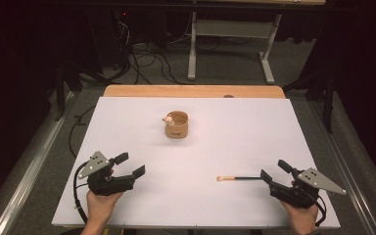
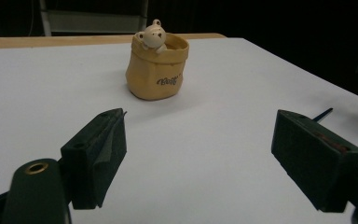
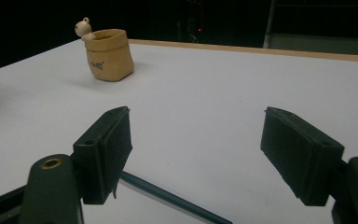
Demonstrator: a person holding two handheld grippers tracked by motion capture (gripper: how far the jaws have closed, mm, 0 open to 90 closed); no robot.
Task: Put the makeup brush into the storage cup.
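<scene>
1. White rectangular table sheet (image 1: pixel 196 196) fills the middle of the high view; work area is bare apart from two things.
2. Tan sack-shaped ceramic pot with a small bear figure on its rim (image 1: pixel 176 124) stands upright, upper centre of the high view, well apart from both grippers. Likely the place for the brush.
3. Left gripper (image 1: pixel 131 164), lower left of the high view: jaws spread, nothing between them; keep it clear, or use it to steady the pot.
4. Right gripper (image 1: pixel 274 171), lower right: jaws spread, empty, just beside the brush's handle end.
5. Thin dark-handled brush with a pale tip (image 1: pixel 239 178) lies flat, lower right of centre. Judgement: pinch mid-handle squarely, lift level, lower into the pot.
</scene>
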